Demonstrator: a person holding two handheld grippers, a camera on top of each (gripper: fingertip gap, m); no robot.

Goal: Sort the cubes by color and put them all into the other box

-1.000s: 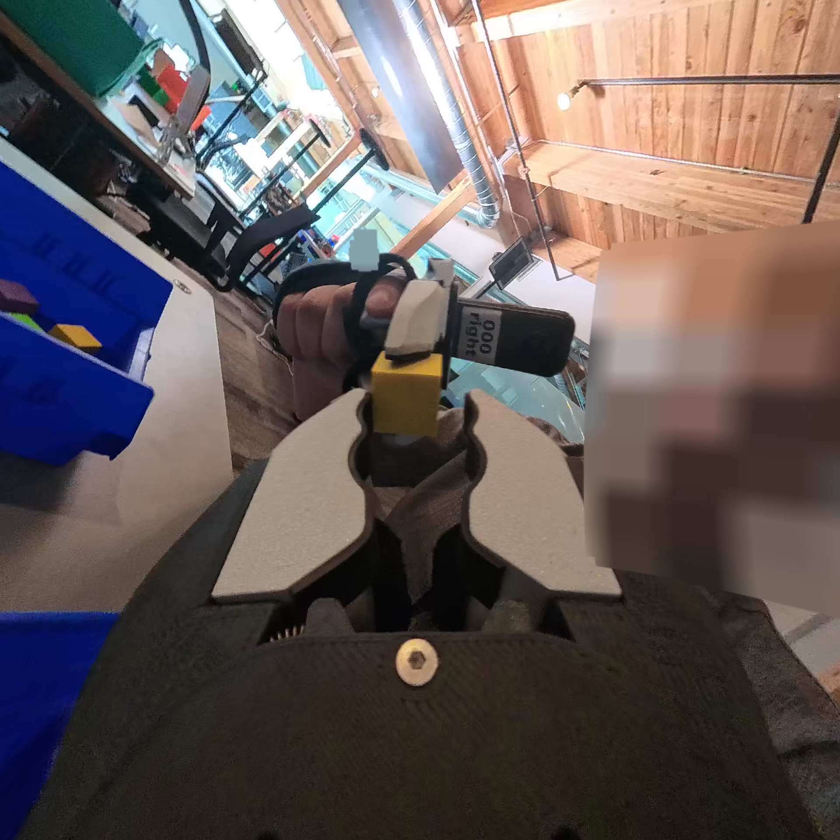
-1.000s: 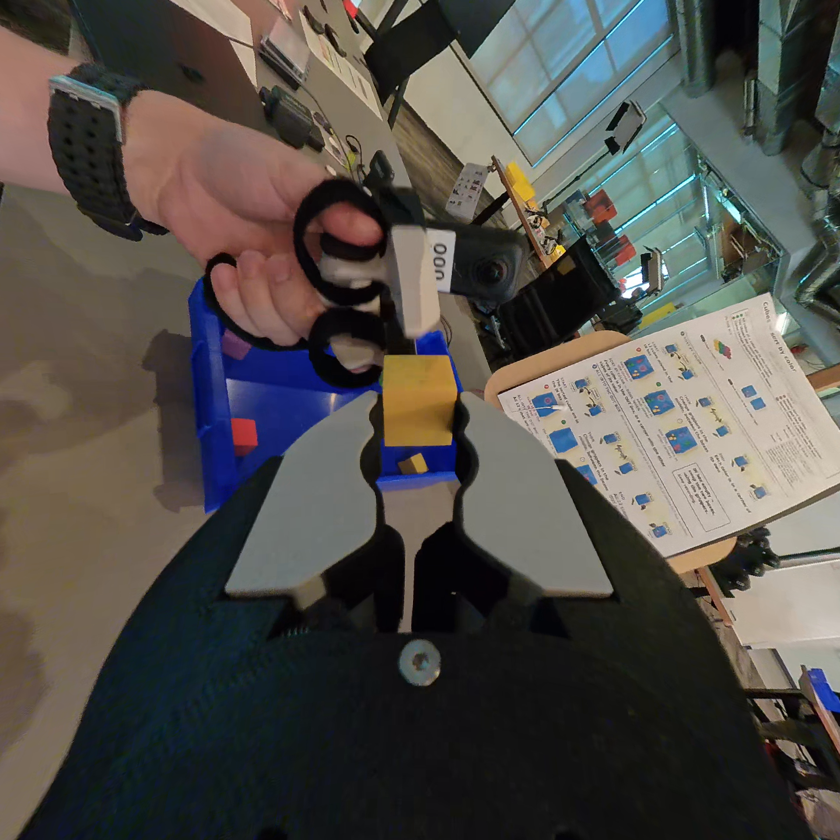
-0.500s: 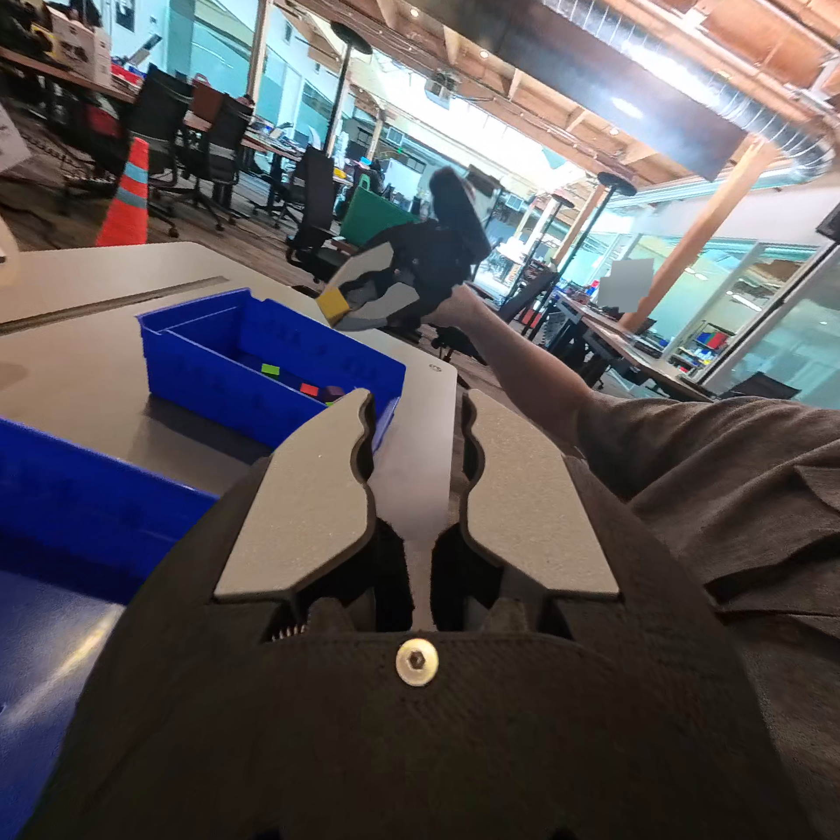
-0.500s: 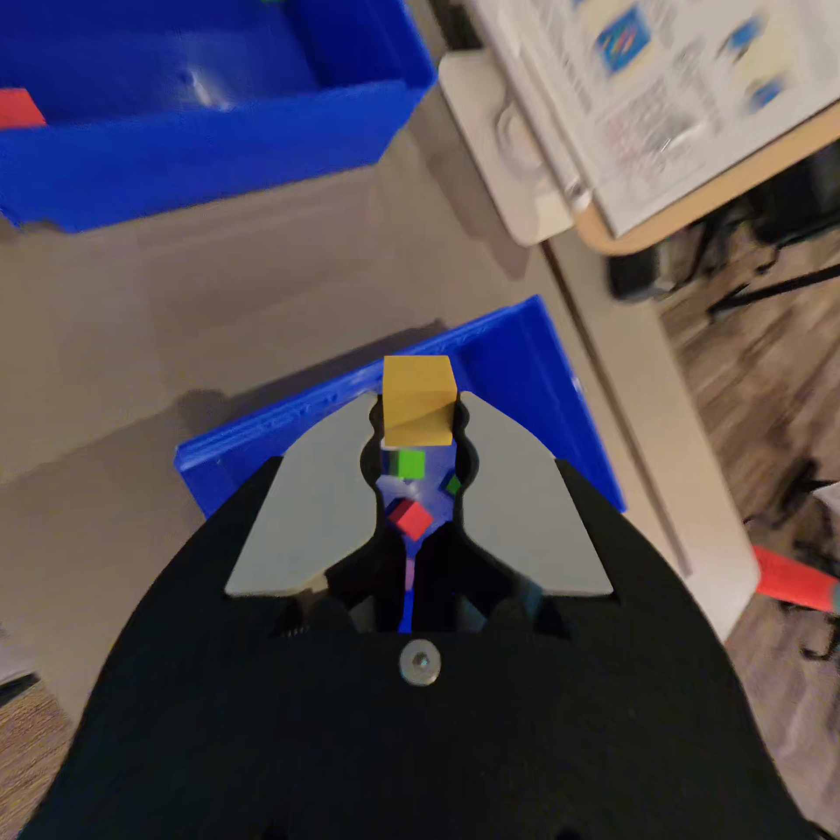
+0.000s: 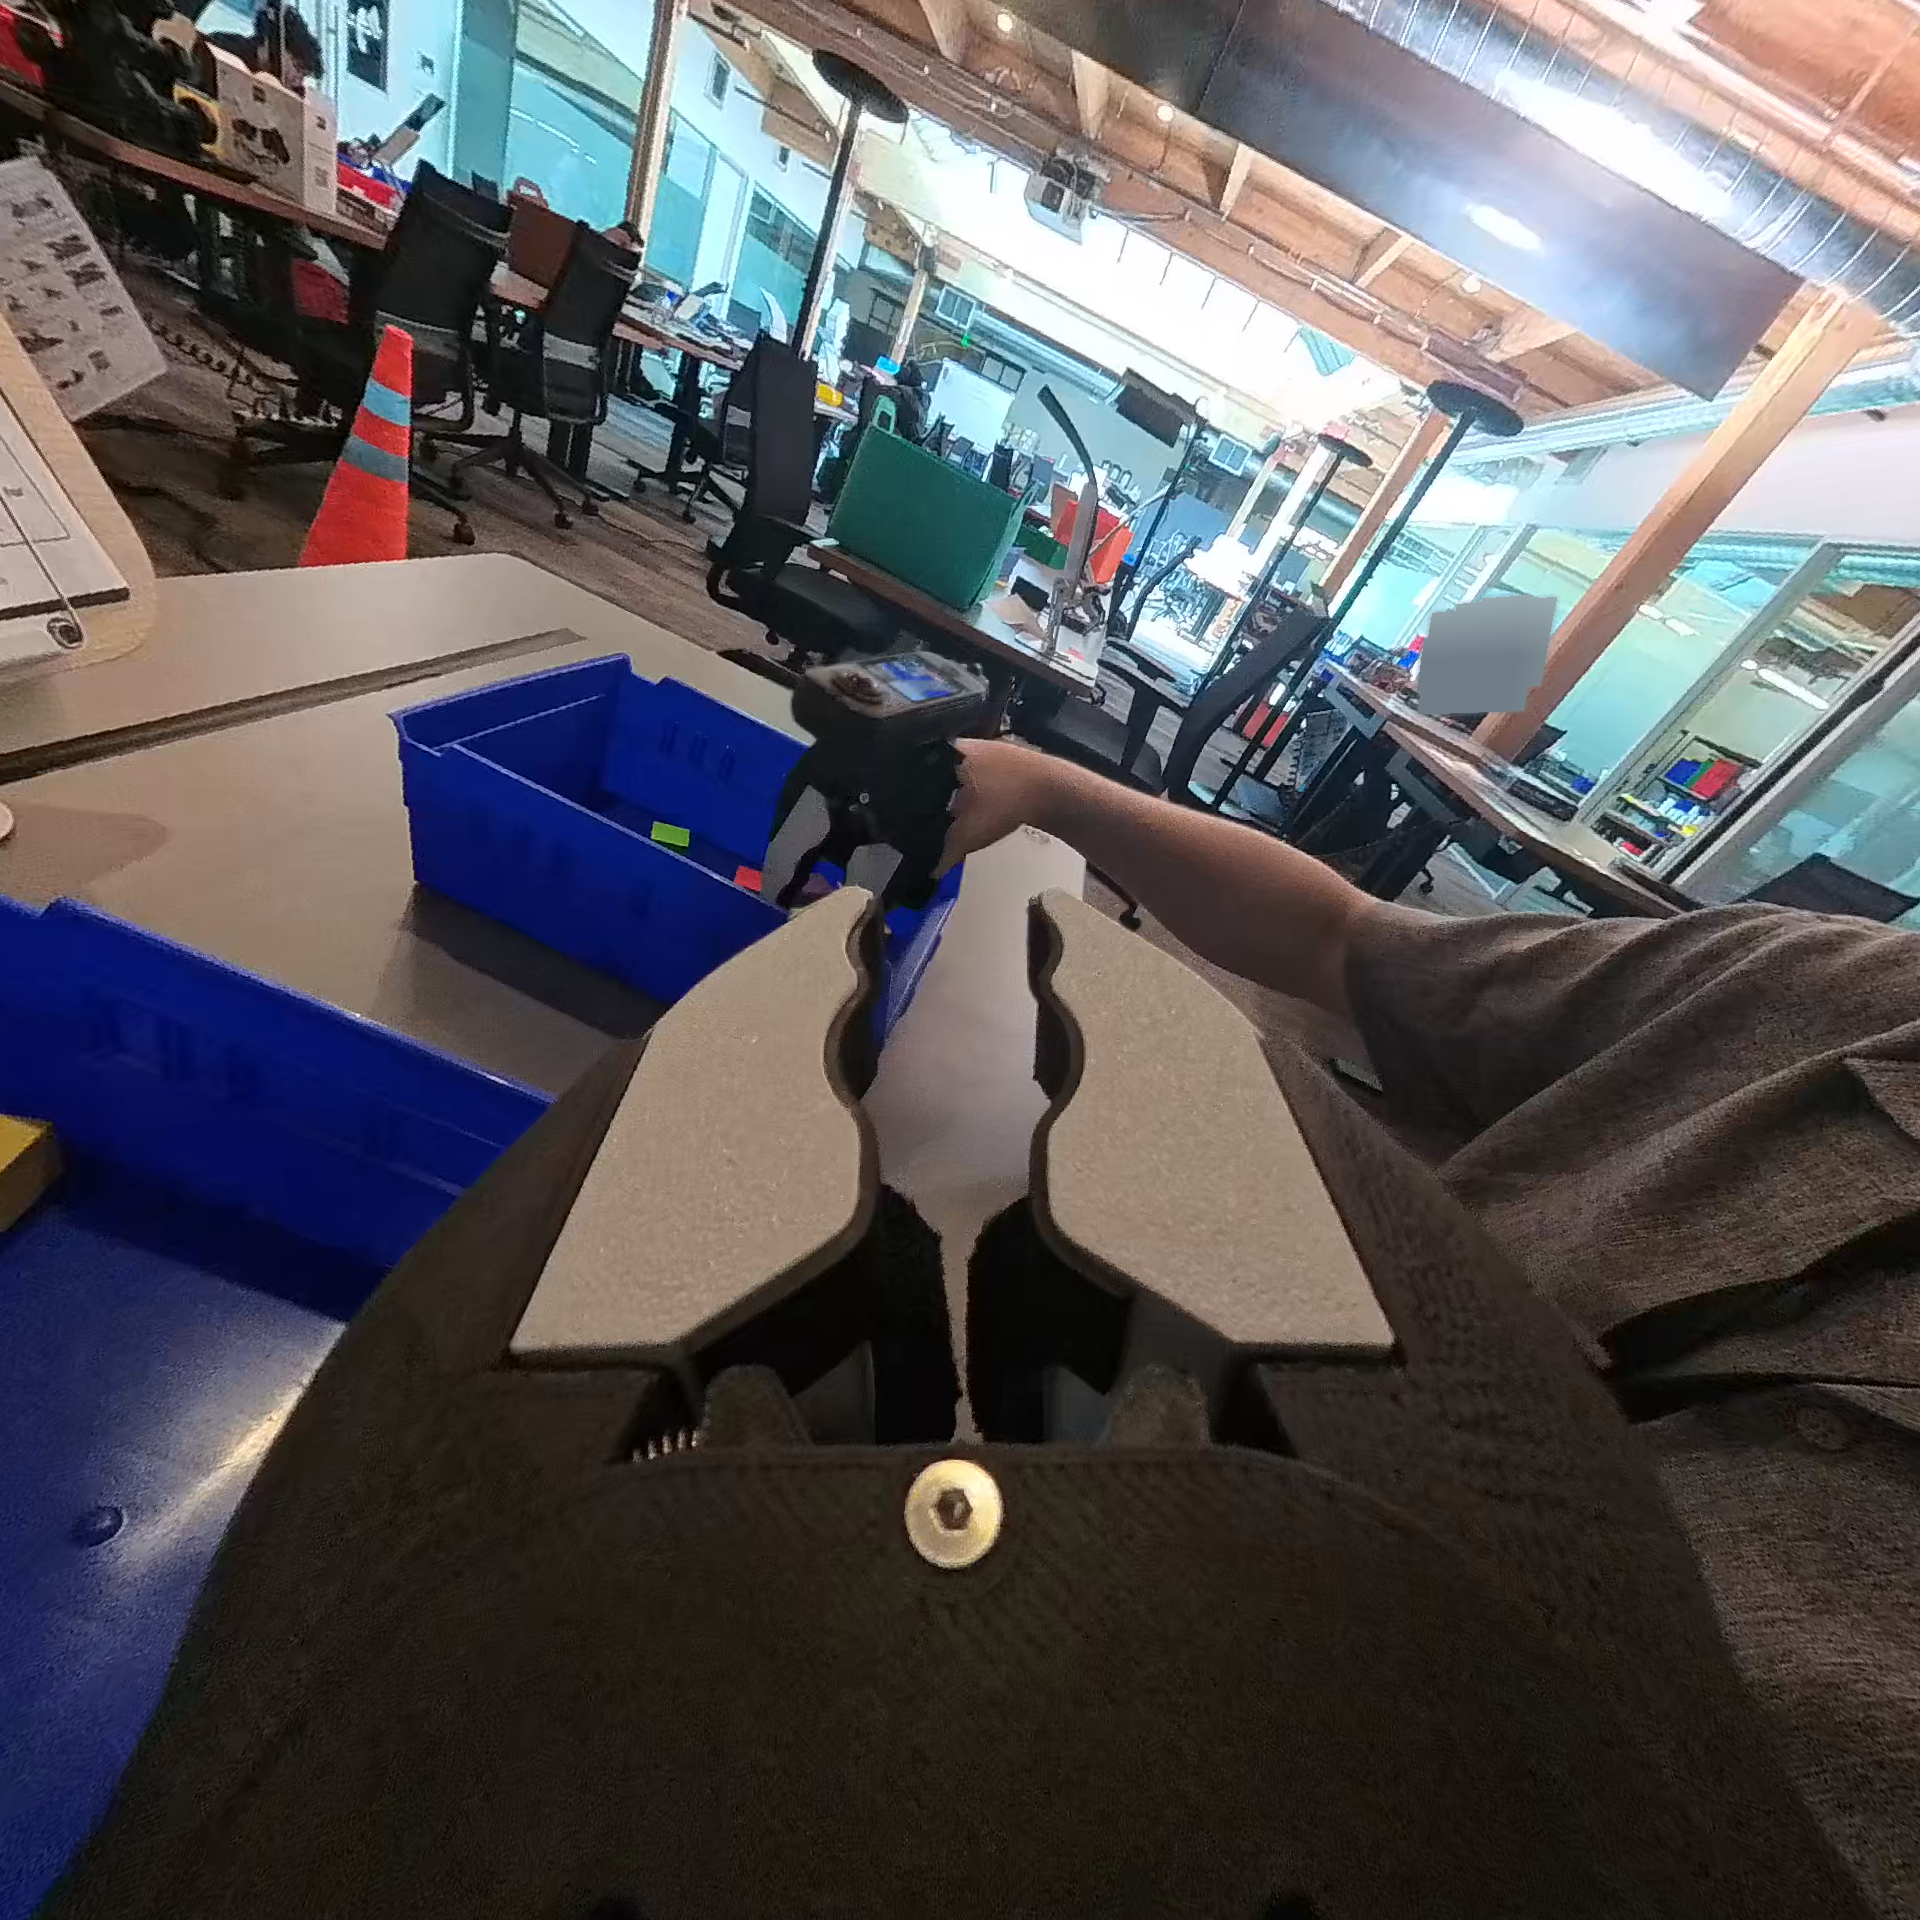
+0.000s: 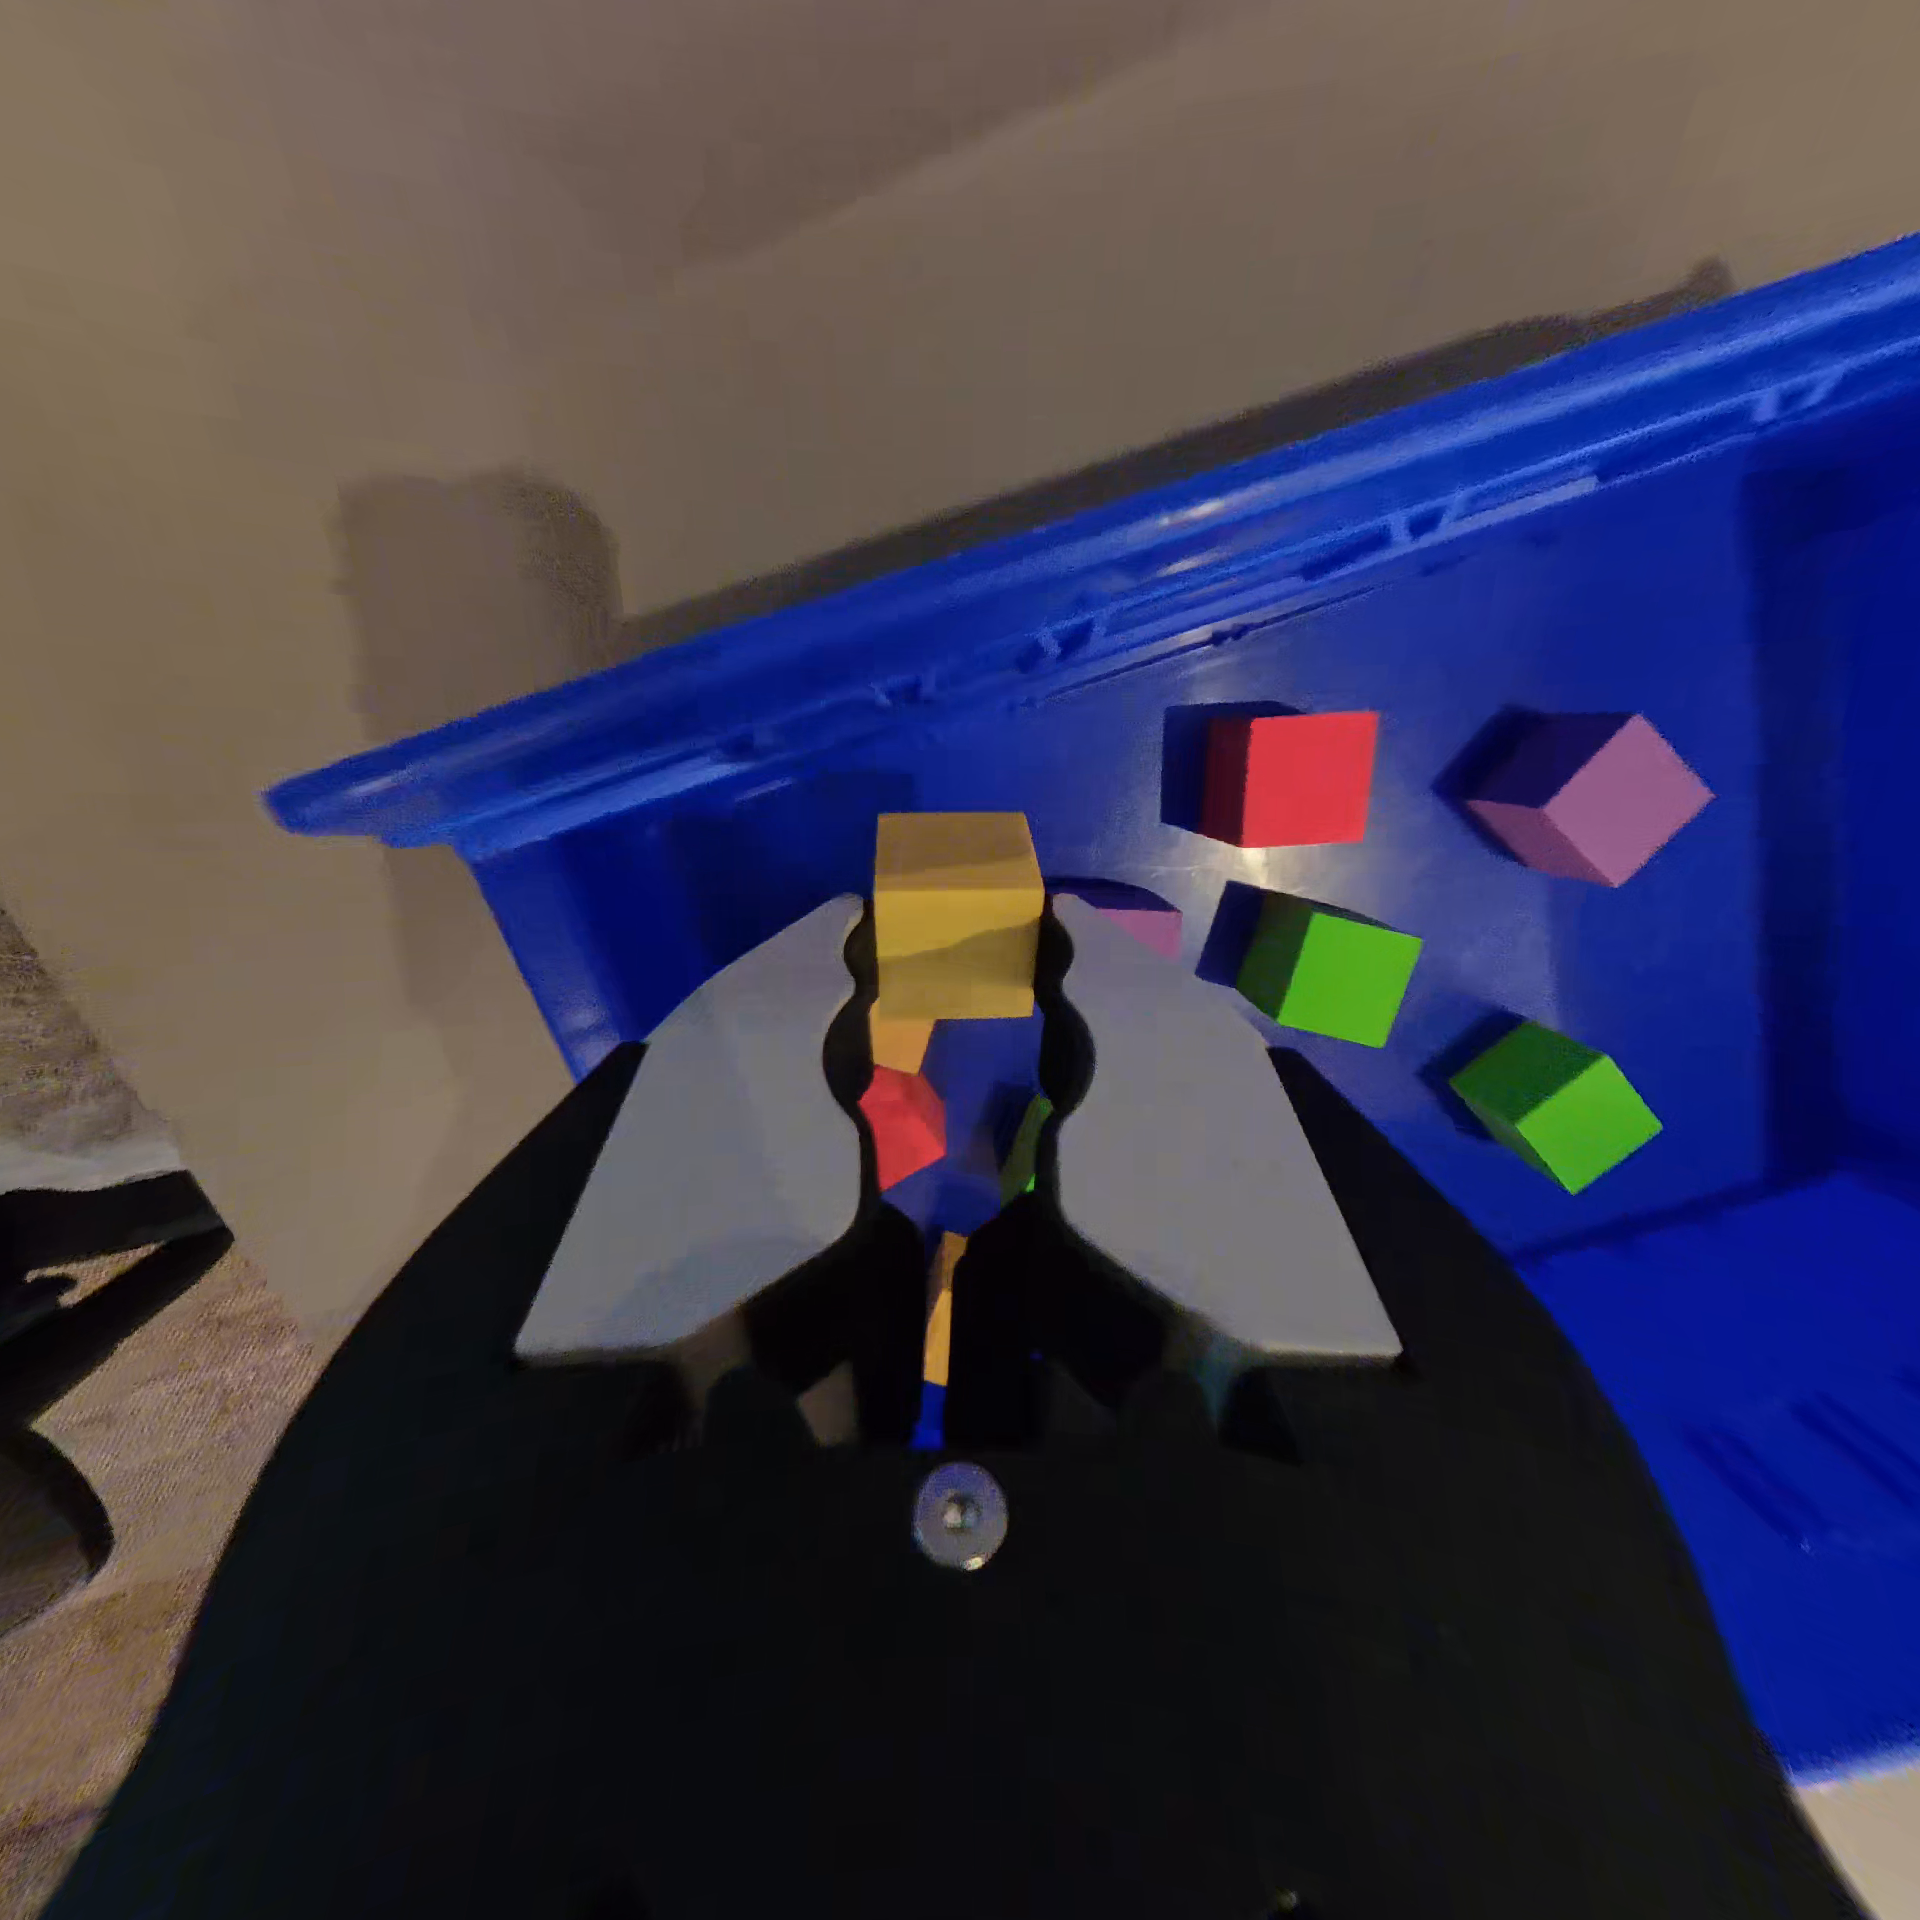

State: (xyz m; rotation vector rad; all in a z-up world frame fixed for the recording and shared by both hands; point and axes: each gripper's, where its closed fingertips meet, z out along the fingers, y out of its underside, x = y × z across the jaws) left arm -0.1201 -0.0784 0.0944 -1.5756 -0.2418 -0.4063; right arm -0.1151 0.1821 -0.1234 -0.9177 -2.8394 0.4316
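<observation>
Right hand-held gripper (image 6: 956,914): matte grey fingers pinching a smooth yellow cube (image 6: 956,914) just above the glossy blue bin (image 6: 1039,623). Inside the bin: red cube (image 6: 1294,777), purple cube (image 6: 1595,798), two green ones. Left hand-held gripper (image 5: 954,925): spread, holding nothing, over the tabletop (image 5: 260,831) beside that bin.

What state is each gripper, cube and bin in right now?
left gripper: open, empty, held above the table.
right gripper: shut on the yellow cube, over the far blue bin.
Far blue bin: upright, open-topped, holding loose cubes.
Red cube, purple cube, two green cubes: lying loose on the bin floor.
Near blue bin: upright, a yellow block inside.
</observation>
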